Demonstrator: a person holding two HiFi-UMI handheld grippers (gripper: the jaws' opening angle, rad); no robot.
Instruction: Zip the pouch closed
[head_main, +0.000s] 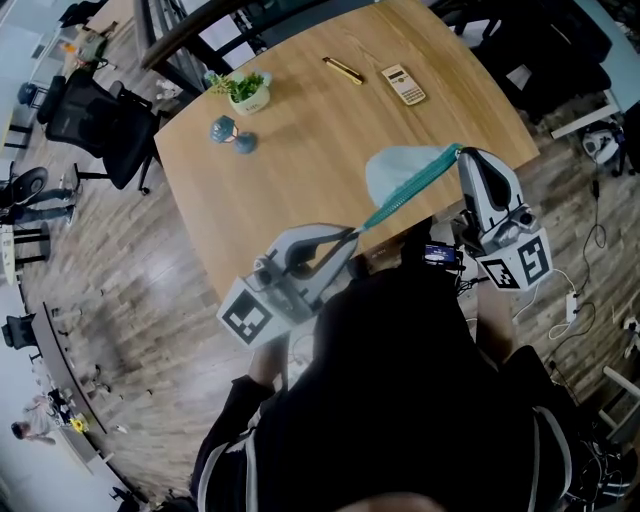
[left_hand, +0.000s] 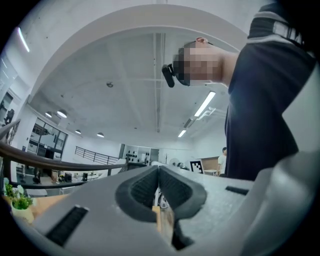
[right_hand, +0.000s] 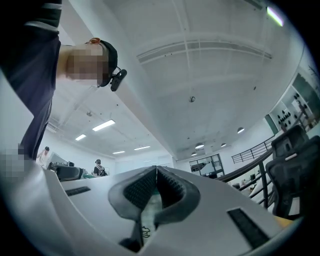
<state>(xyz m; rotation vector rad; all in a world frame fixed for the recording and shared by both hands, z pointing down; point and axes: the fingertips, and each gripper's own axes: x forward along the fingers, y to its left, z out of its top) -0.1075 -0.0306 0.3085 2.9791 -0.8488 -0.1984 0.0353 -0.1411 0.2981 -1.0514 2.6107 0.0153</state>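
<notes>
A pale blue pouch (head_main: 400, 168) is held up over the near edge of the wooden table (head_main: 300, 170). Its teal zipper (head_main: 408, 192) is stretched in a slanting line between my two grippers. My left gripper (head_main: 352, 236) is shut on the zipper's lower left end; in the left gripper view the jaws (left_hand: 158, 172) are pressed together with a small bit of metal (left_hand: 162, 201) showing below them. My right gripper (head_main: 462, 153) is shut on the pouch's upper right corner; in the right gripper view pale fabric (right_hand: 150, 207) sits between the shut pads (right_hand: 156, 172).
On the far side of the table stand a potted plant (head_main: 246, 92), a small blue object (head_main: 224, 129), a gold pen (head_main: 343, 69) and a calculator (head_main: 404, 84). A black office chair (head_main: 85, 115) stands left of the table. The person's dark torso fills the lower head view.
</notes>
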